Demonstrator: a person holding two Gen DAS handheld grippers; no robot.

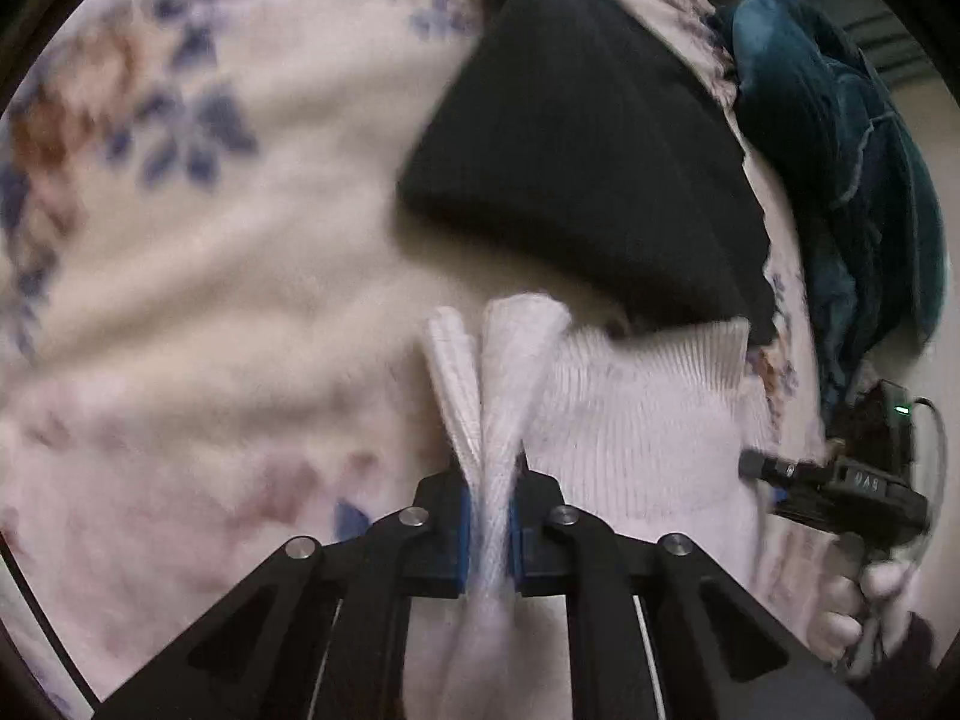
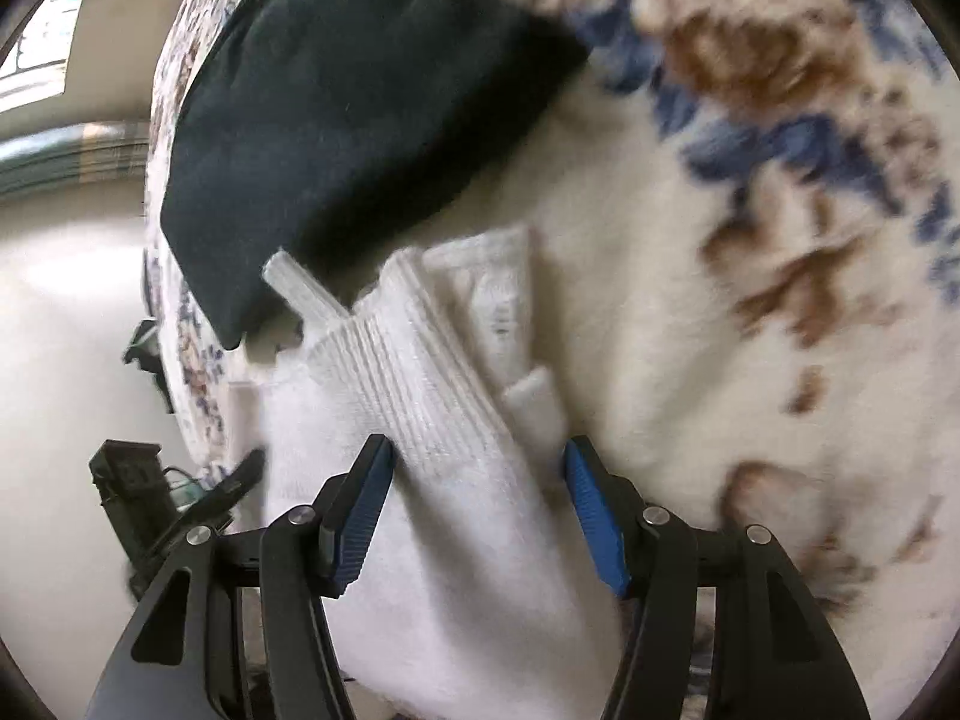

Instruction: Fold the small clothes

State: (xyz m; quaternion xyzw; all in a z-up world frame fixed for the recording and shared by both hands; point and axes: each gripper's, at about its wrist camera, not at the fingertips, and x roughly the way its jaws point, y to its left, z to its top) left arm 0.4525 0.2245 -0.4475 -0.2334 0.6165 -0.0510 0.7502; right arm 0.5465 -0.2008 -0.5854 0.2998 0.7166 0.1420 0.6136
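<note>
Both grippers point steeply down at a cream floral blanket (image 1: pixel 210 300). In the left wrist view the left gripper (image 1: pixel 487 531) sits at six o'clock, its blue pads pressed together on a bunched, twisted strip of a white ribbed garment (image 1: pixel 636 420); the pinched cloth fans out past the tips toward twelve o'clock, and the rest of the garment spreads toward three o'clock. At four o'clock in that view a hand (image 1: pixel 864 606) grips the handle of the other tool.

In the right wrist view the right gripper (image 2: pixel 477 456) has its jaws spread about halfway, with the white garment lying between the two blue pads; neither pad visibly squeezes it. A folded dark garment (image 2: pixel 354 114) lies on the blanket at eleven o'clock from the tips, its near edge overlapping the white one's far corner
</note>
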